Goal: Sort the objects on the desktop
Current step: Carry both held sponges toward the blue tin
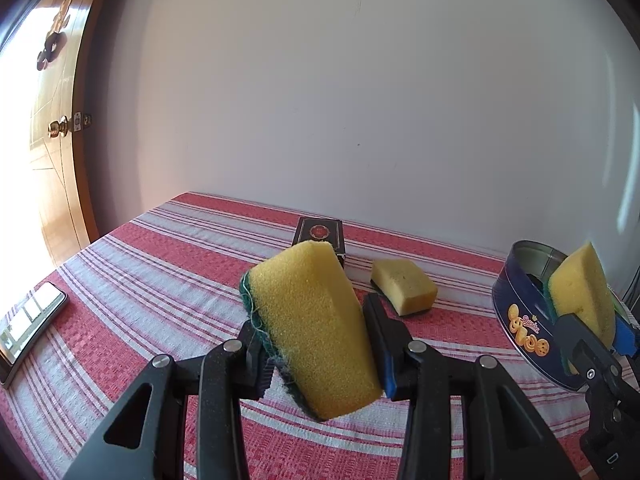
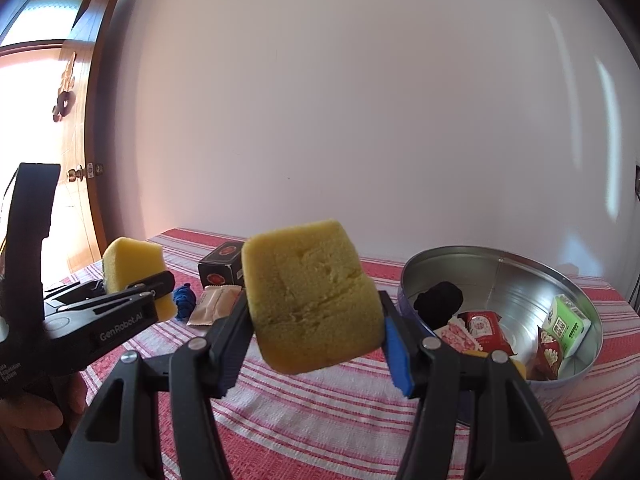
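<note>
Both grippers are busy — the left gripper (image 1: pixel 320 344) is pinching a yellow sponge (image 1: pixel 312 328) above the striped tablecloth (image 1: pixel 160 280), the right gripper (image 2: pixel 316 340) squeezes another sponge (image 2: pixel 316 300) just left of the cookie tin (image 2: pixel 520 276) — a third sponge (image 1: pixel 404 286) lies farther back.

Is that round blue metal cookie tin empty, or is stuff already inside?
Not empty. The round blue metal cookie tin is lidless, holding red snack packets, a green carton and something black.

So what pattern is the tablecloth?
The tablecloth has red and white stripes, clearest in the left wrist view.
</note>
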Available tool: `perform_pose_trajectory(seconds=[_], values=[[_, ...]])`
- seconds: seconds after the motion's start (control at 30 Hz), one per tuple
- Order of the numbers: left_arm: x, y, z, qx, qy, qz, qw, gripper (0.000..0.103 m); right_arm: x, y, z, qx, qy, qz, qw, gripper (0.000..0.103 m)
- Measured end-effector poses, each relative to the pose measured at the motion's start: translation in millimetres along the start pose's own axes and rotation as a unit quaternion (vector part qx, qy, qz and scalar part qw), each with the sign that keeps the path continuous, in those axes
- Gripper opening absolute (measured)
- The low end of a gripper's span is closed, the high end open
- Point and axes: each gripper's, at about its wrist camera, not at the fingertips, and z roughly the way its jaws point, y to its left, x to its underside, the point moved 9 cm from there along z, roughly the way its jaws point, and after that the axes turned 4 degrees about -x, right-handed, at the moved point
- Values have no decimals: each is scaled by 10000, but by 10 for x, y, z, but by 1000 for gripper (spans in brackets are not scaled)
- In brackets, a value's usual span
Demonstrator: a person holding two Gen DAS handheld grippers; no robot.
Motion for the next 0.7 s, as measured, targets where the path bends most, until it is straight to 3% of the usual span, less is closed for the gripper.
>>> perform_pose_trajectory(seconds=[0.23,0.4,0.7], values=[[-7,214,11,101,22,-604,9981,43,15,-13,4,28,-1,14,10000,60],[98,454,168,18,484,-1146,9922,43,29,-40,-22,-24,3,90,10000,60],[95,386,95,3,347,-1017,9942,43,60,-110,-169,-8,-54,-17,10000,60]])
